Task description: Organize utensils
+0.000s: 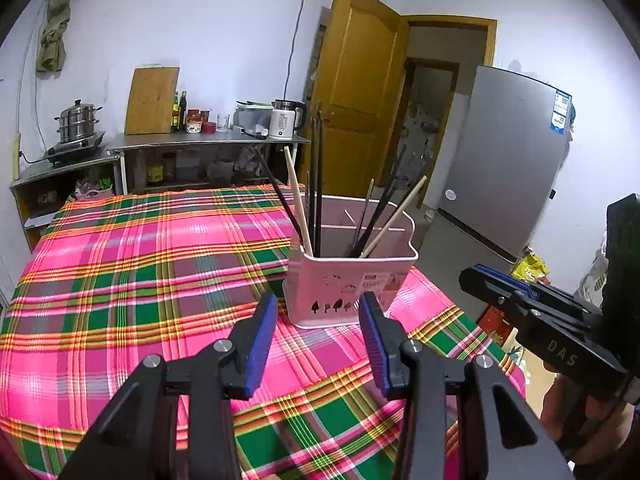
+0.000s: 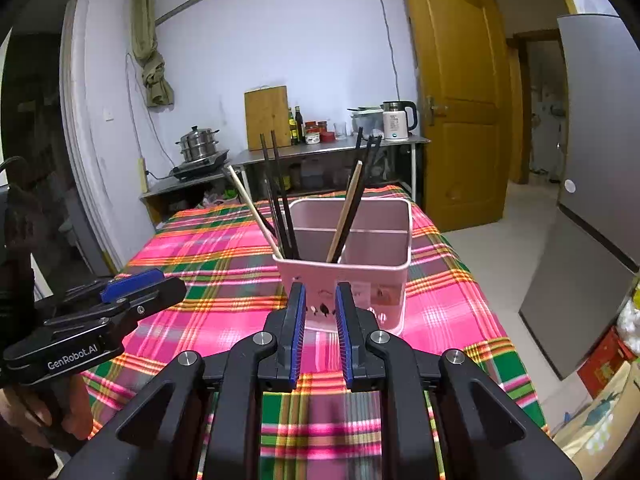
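Note:
A pink two-compartment utensil holder [image 1: 340, 280] [image 2: 384, 280] stands on the plaid tablecloth [image 1: 140, 260] [image 2: 208, 264] near the table's right edge. Several black and pale wooden chopsticks [image 1: 316, 200] [image 2: 280, 200] lean upright in it, some in each compartment. My left gripper [image 1: 318, 304] is open just short of the holder's front wall, with nothing between its blue pads. My right gripper [image 2: 320, 292] also faces the front wall, its pads a narrow gap apart and empty. Each gripper shows side-on in the other's view: the right gripper [image 1: 472, 276] and the left gripper [image 2: 168, 284].
Behind the table, a steel counter [image 1: 200, 144] carries a steamer pot [image 1: 78, 120], cutting board [image 1: 152, 100], bottles and a white kettle [image 1: 284, 120]. A grey fridge [image 1: 500, 168] and a yellow door [image 1: 352, 100] stand at the right. Boxes and bags [image 2: 608, 360] lie on the floor.

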Demonstrator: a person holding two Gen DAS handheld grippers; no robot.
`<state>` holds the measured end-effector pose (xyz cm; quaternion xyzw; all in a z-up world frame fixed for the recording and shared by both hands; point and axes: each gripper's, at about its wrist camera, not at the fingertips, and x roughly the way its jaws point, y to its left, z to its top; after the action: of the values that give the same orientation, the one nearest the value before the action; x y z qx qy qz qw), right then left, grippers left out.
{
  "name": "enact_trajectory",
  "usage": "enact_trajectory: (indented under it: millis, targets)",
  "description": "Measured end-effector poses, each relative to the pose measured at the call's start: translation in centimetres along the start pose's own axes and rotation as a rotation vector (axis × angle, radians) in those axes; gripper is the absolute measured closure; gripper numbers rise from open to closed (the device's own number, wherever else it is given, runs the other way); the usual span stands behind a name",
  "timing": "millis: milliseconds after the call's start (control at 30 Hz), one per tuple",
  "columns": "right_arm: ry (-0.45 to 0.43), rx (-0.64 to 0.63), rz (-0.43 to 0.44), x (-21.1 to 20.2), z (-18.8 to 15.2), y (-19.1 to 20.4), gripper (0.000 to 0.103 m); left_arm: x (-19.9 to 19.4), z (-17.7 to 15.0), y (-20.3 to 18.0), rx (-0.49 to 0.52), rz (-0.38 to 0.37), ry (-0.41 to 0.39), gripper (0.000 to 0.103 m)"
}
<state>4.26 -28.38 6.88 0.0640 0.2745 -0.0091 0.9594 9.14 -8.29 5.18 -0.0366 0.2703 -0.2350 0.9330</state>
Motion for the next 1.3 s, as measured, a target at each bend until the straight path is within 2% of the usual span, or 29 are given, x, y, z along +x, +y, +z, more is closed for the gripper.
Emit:
enact_trajectory:
  millis: [400,1300]
  targets:
    - [0.009,-0.002,-0.023,-0.4,-3.1,-0.1,0.087,-0.3,-3.2,-0.3,-0.006,0.015,-0.003,0.059]
    - [0.013,-0.011,-0.035,-0.7,-3.5,0.5,0.087,-0.2,-3.7,-0.9,0.011,0.018,-0.008,0.056]
